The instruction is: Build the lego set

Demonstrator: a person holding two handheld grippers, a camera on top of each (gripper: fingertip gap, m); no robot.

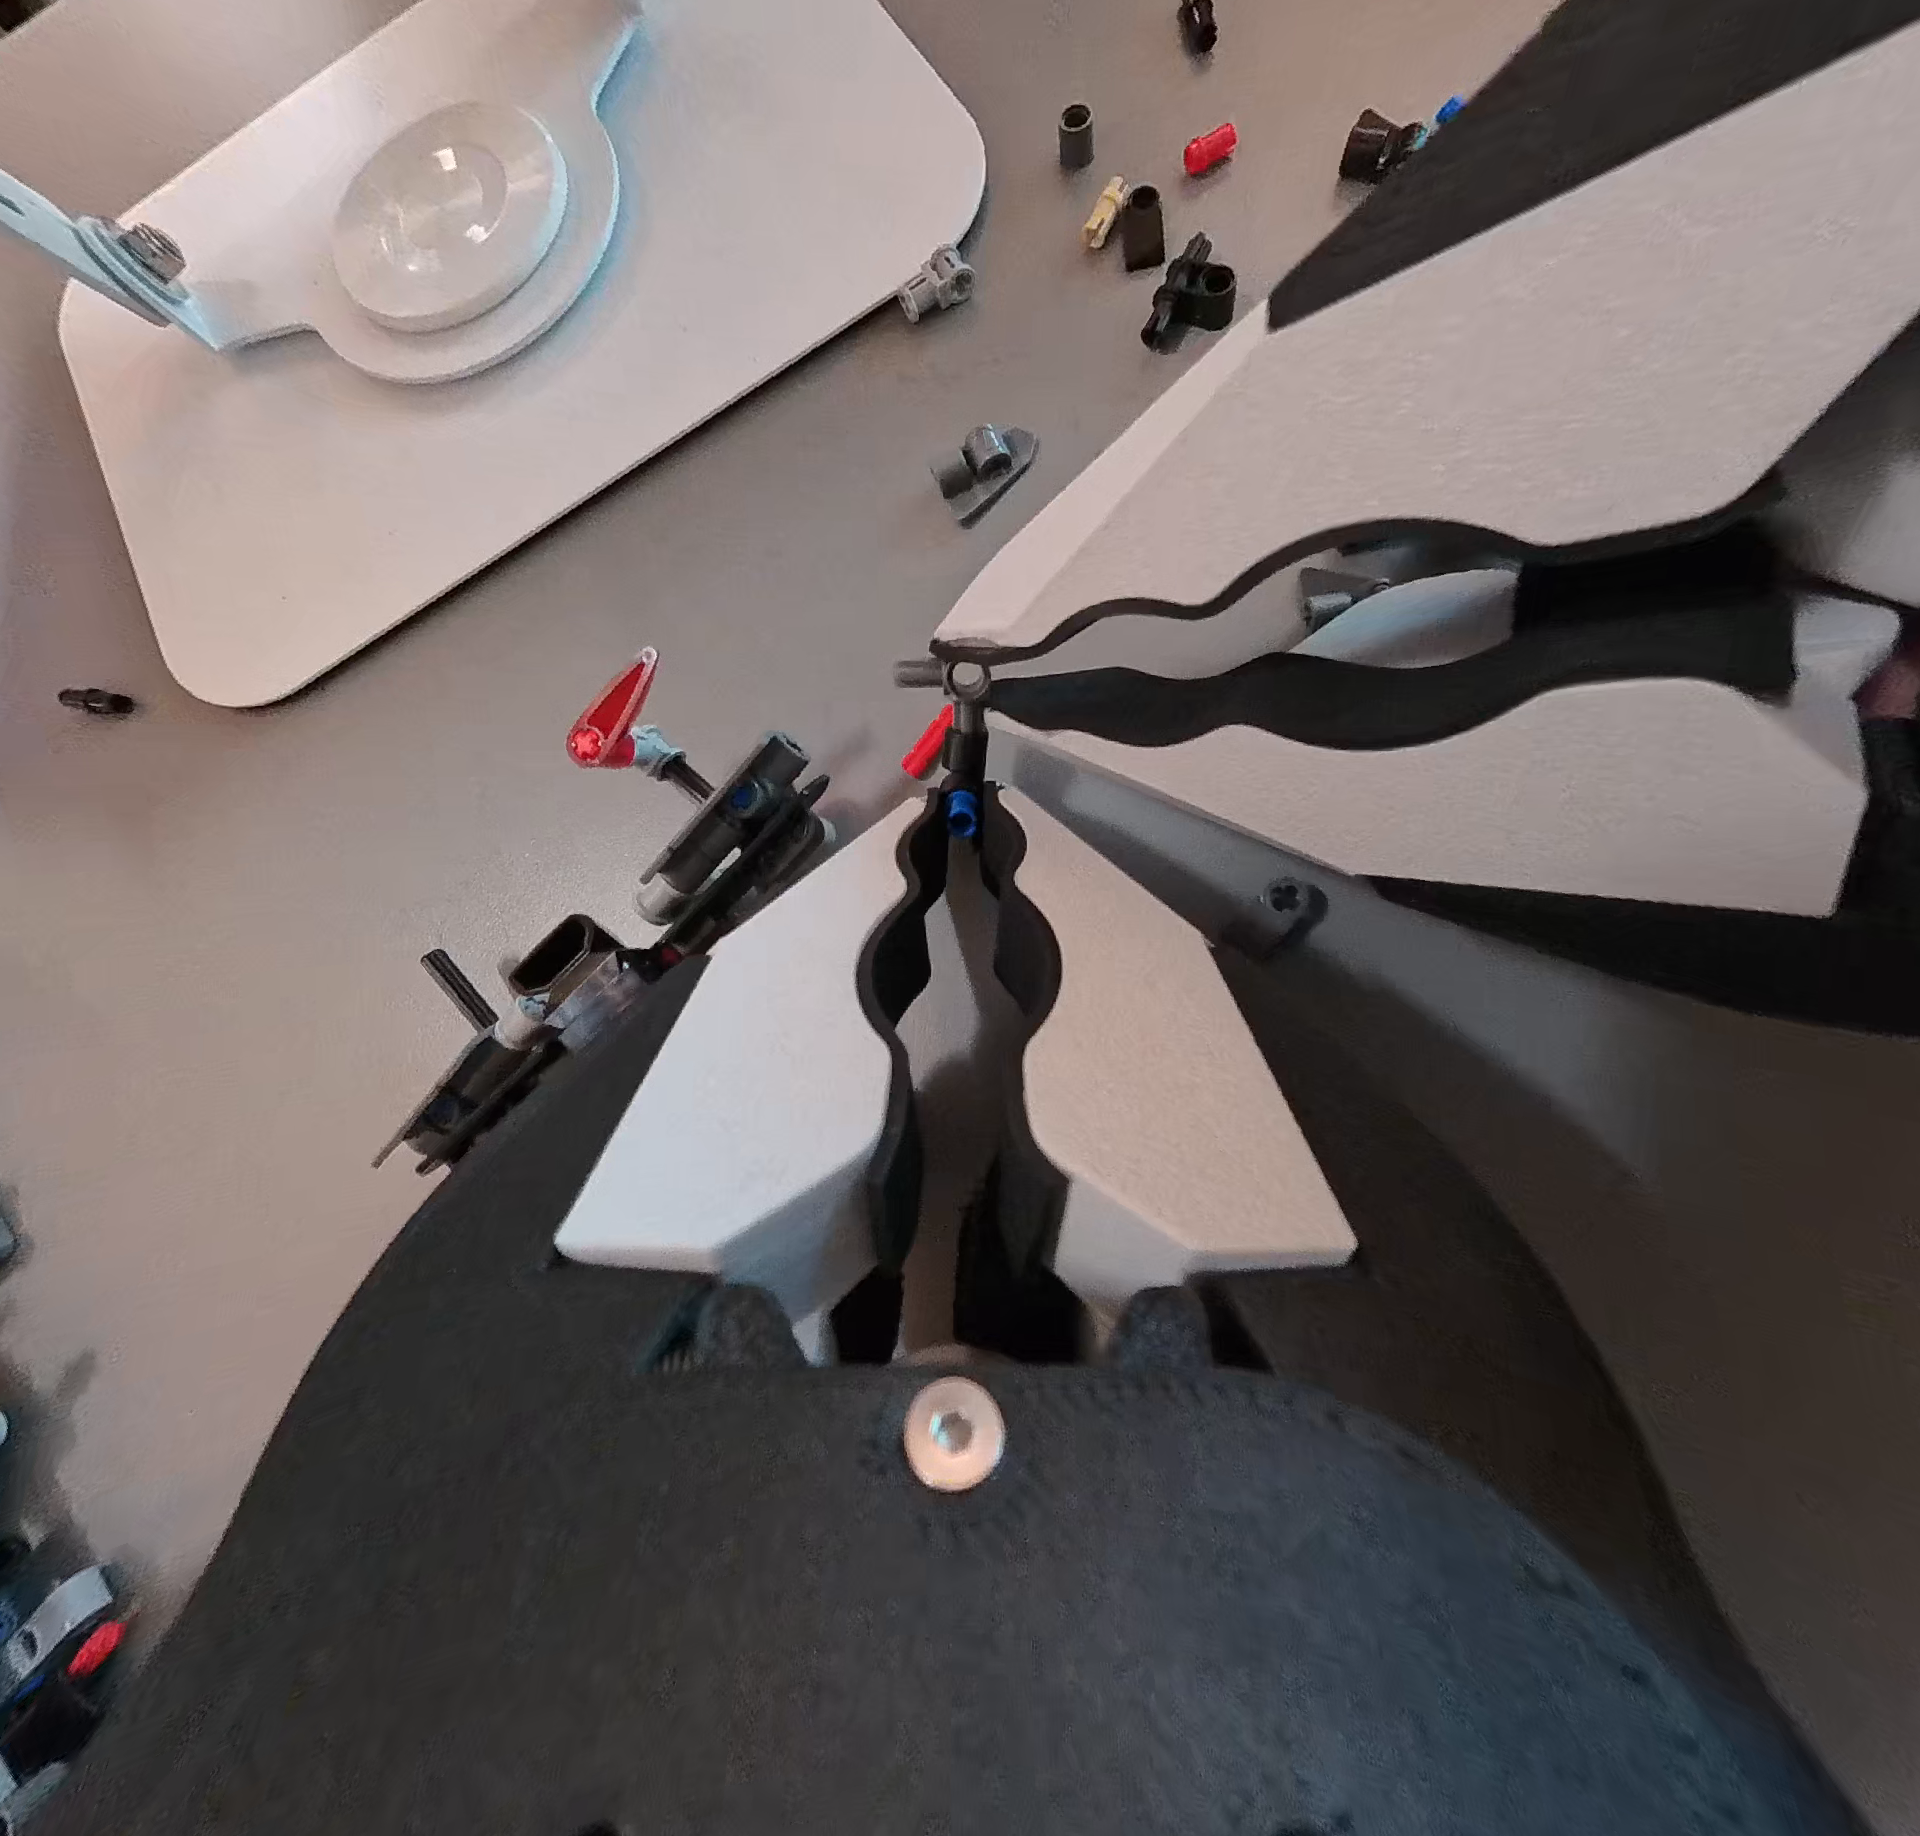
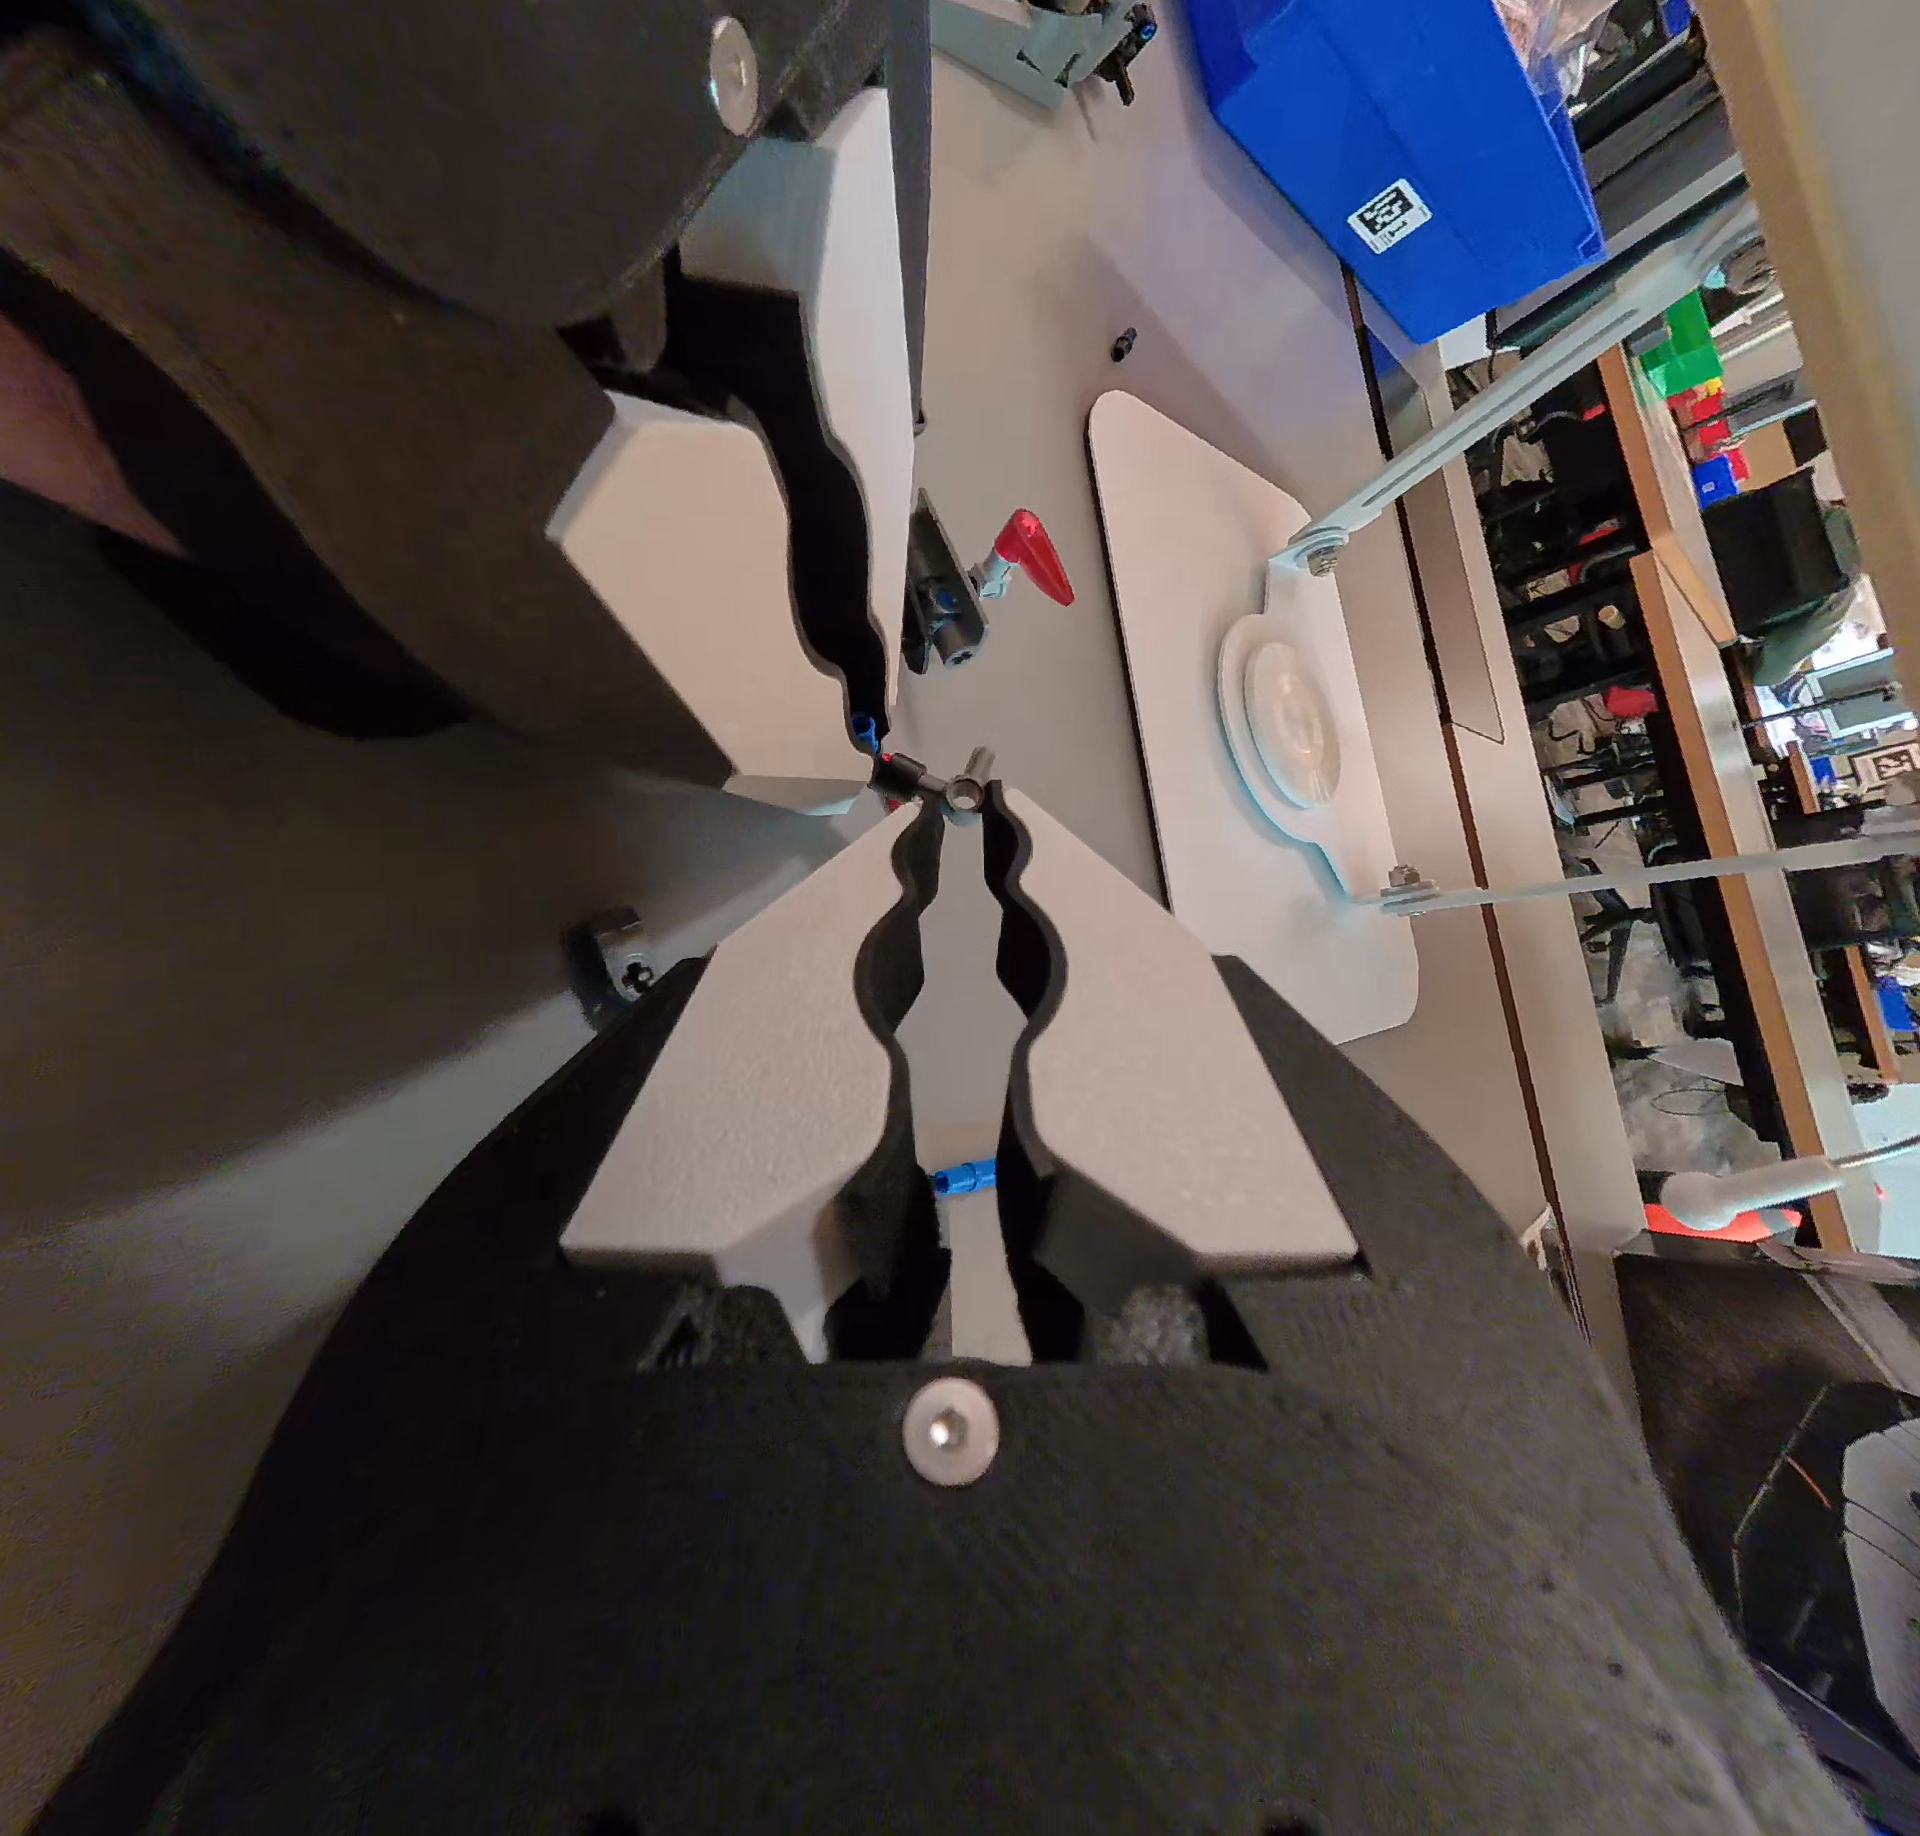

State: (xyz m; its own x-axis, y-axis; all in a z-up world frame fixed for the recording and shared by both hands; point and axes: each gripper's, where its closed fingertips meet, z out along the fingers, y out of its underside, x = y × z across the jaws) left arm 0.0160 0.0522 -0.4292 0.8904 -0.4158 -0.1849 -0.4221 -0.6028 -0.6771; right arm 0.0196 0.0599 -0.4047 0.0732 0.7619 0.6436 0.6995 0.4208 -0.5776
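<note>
My left gripper (image 1: pixel 961 799) is shut on a small black connector (image 1: pixel 961 763) with a blue pin (image 1: pixel 962 816) and a red pin (image 1: pixel 928 742) in it. My right gripper (image 2: pixel 956 799) comes in from the right in the left wrist view (image 1: pixel 971 662). It is shut on a small grey connector with a ring end (image 2: pixel 962 795), which also shows in the left wrist view (image 1: pixel 968 681). The grey connector meets the black connector (image 2: pixel 896 774) tip to tip above the table. The left gripper (image 2: pixel 871 737) enters the right wrist view from the upper left.
A partly built black and grey model (image 1: pixel 727 841) with a red fin (image 1: pixel 615 714) lies left of the grippers. A white stand base with a clear dome (image 1: pixel 447 217) is behind. Loose small parts (image 1: pixel 1143 223) and a grey piece (image 1: pixel 982 461) lie on the table. A blue bin (image 2: pixel 1403 124) stands farther off. The tips of both grippers are at nearly the same place. The right tips stand about 6 cm off the grey piece (image 1: pixel 982 461).
</note>
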